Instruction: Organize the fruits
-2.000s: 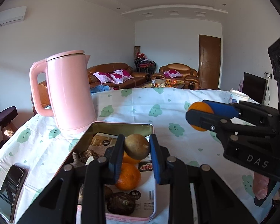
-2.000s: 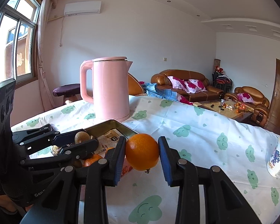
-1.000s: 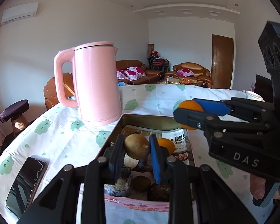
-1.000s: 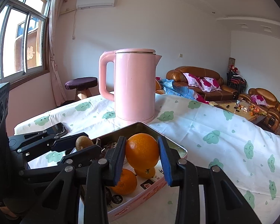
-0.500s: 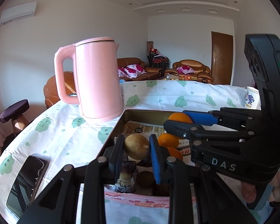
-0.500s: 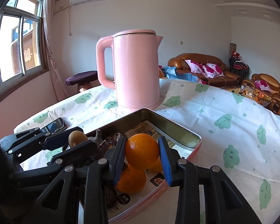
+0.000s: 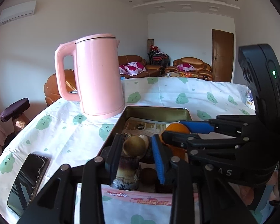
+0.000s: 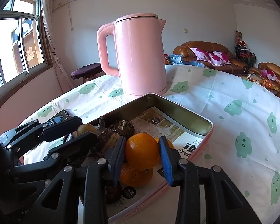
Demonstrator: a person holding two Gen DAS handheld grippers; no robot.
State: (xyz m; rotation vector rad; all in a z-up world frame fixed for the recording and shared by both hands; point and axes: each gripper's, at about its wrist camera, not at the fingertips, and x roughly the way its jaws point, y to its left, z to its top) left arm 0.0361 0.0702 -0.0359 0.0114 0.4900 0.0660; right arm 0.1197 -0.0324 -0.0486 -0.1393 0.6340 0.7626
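left wrist view: left gripper [image 7: 135, 149] is clamped on a brown kiwi [image 7: 134, 146], now low over the near end of the tin tray [image 7: 156, 111]. two seconds ago it hung higher and off to the side of the tray, so it has come down and in. a dark chunky piece [image 7: 126, 173] stands in the tray right under the kiwi, touching or nearly; cannot tell. right gripper [image 7: 179, 132] crosses in from the right with an orange [image 7: 177, 127] pinched in it, also over the tray; earlier it was out over the cloth, clear of the tray. pink kettle [image 7: 99, 76] stands just behind the tray's far left corner. phone [image 7: 28, 181] lies on the tabletop [image 7: 69, 136] left of the tray. readable: "das" on the right gripper body, only "as" showing now; tray's front wall has red lettering, too blurred to read.

right wrist view: right gripper [image 8: 141, 155] is shut on the orange [image 8: 141, 151], which sits on or just above a second orange [image 8: 134, 175] lying in the tray [image 8: 205, 128]; contact unclear. left gripper [image 8: 84, 128] is at the tray's left side with the kiwi [image 8: 85, 128] between its fingers. paper liner [image 8: 168, 130] in the tray carries print, chinese characters, not legible.

judgement: both fruits are brought over the tray, only release is left. the orange may roll off the one beneath.
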